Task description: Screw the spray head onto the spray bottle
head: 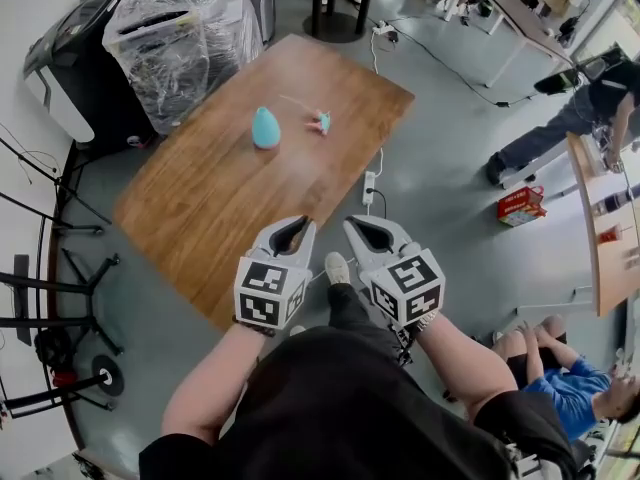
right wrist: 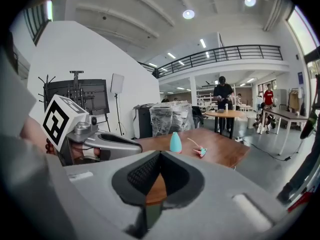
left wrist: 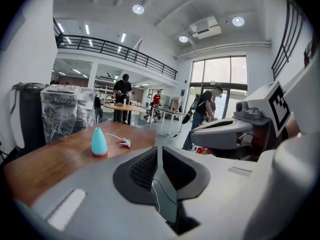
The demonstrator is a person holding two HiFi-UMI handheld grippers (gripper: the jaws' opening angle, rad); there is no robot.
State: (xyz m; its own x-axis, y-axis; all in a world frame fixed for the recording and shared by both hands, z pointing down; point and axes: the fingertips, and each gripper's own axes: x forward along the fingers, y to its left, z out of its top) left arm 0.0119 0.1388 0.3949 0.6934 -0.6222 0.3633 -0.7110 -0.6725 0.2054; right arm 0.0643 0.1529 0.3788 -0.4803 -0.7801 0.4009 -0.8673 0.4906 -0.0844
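Note:
A teal, cone-shaped spray bottle [head: 265, 128] stands upright near the middle of the wooden table [head: 200, 208]. The small teal and pink spray head [head: 320, 121] lies to its right with its thin tube stretched out, apart from the bottle. Both grippers hover side by side off the table's near edge, far from both things. My left gripper [head: 300, 224] shows a narrow slit between its pads with nothing in it [left wrist: 160, 148]. My right gripper [head: 352, 224] is shut and empty [right wrist: 160, 154]. Both gripper views show the bottle [left wrist: 99, 142] [right wrist: 175, 142] and the spray head [left wrist: 125, 142] [right wrist: 201, 151] ahead.
A plastic-wrapped bin [head: 185, 28] stands past the table's far left corner. A power strip [head: 368, 186] and cable lie on the floor right of the table. Dark stands [head: 50, 228] line the left side. A person sits on the floor at lower right [head: 570, 388].

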